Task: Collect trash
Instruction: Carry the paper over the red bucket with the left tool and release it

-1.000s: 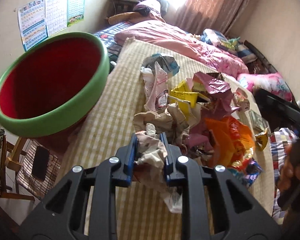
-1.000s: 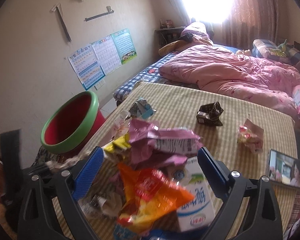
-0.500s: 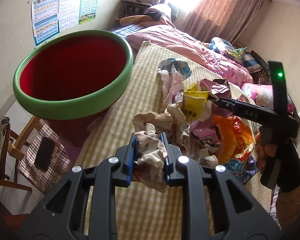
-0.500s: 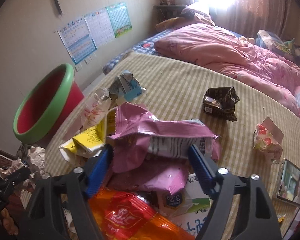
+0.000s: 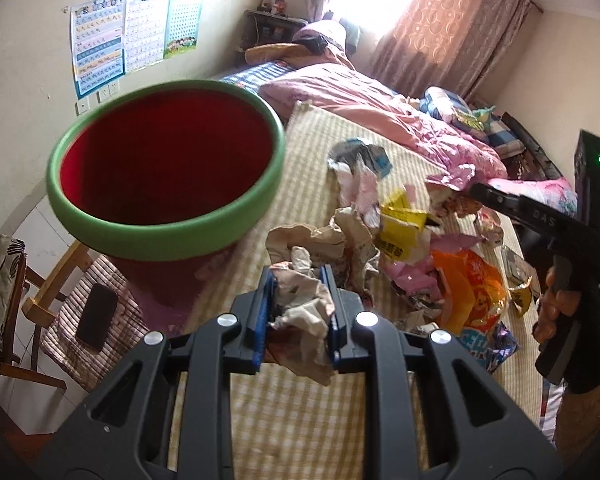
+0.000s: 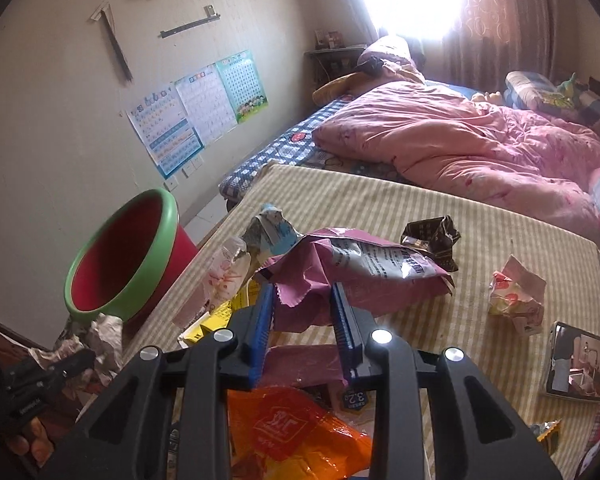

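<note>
The bin point(image 5: 168, 160) at ten o'clock looks empty; most wrappers point(image 5: 440, 248) remain on the mat point(image 6: 440, 216). The left gripper point(image 5: 298, 312) is clamped on crumpled paper point(image 5: 304, 304), the right gripper point(image 6: 304, 320) on a purple bag point(image 6: 360, 268), neither dropped in yet

The orange snack bag point(image 6: 296, 436) is cut off by the bottom edge; print on the wall charts point(image 5: 100, 46) is too small to read.

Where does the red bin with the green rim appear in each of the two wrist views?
Left wrist view: the red bin fills the upper left, large and close.
Right wrist view: the bin sits small at the left edge, beside the bed.
Shared landmark: the wall posters behind the bin.
</note>
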